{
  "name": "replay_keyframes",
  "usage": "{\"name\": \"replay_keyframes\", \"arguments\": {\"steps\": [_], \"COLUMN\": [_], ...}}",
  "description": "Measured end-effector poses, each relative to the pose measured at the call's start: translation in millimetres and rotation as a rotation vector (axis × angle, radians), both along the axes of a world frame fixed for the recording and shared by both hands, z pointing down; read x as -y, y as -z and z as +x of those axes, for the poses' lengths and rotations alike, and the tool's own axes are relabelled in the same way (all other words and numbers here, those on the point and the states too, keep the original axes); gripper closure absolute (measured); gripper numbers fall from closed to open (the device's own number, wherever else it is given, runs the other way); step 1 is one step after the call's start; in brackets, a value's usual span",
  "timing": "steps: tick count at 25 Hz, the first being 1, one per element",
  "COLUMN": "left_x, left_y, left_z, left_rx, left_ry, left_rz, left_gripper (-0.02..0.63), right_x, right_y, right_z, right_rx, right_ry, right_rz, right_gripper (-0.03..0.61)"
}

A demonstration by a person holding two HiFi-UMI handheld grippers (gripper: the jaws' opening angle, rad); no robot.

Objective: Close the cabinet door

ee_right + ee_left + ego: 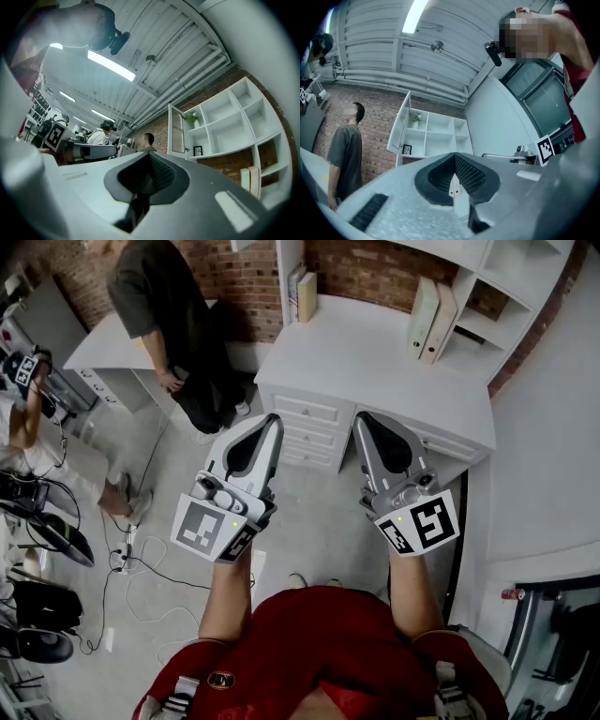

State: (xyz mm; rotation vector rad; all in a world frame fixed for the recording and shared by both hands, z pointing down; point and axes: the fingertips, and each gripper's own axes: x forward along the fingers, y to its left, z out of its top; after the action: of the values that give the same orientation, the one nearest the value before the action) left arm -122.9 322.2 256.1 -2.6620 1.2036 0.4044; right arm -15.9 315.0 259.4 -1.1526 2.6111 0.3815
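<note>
Cabinet door [177, 129] stands swung open on the 9 o'clock edge of the white shelf unit [225, 124], which hangs on the brick wall [234, 277] at 12 o'clock, well apart from both tools. Grey floor [309, 512] runs up to a white bench [375, 352] with drawers. Cables [141, 563] trail at 9 o'clock, and a bystander [164, 306] stands at 11 o'clock. On the bench, two binders [431, 320] lean at 1 o'clock and books [305, 296] stand at 12. The upper compartment beside the door holds a potted plant [192, 117], and the one below it holds a small framed picture [197, 151]. Left tool [272, 423] and right tool [364, 420] are held side by side, pointing toward the bench and tipped upward. Each has its jaws together with nothing between them.
</note>
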Motion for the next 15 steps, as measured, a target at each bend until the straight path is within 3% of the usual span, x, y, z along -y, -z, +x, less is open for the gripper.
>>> {"name": "replay_keyframes", "arguments": {"steps": [9, 15], "left_x": [8, 18], "left_y": [-6, -15], "left_z": [-38, -56], "left_rx": [-0.016, -0.053], "left_ry": [-0.022, -0.069], "left_rz": [-0.004, -0.01], "left_gripper": [0.611, 0.611], "right_x": [7, 8], "right_y": [-2, -6], "right_z": [-33, -52], "right_rx": [0.051, 0.017], "right_ry": [0.004, -0.022], "right_rz": [-0.017, -0.021], "right_gripper": [0.566, 0.566]}}
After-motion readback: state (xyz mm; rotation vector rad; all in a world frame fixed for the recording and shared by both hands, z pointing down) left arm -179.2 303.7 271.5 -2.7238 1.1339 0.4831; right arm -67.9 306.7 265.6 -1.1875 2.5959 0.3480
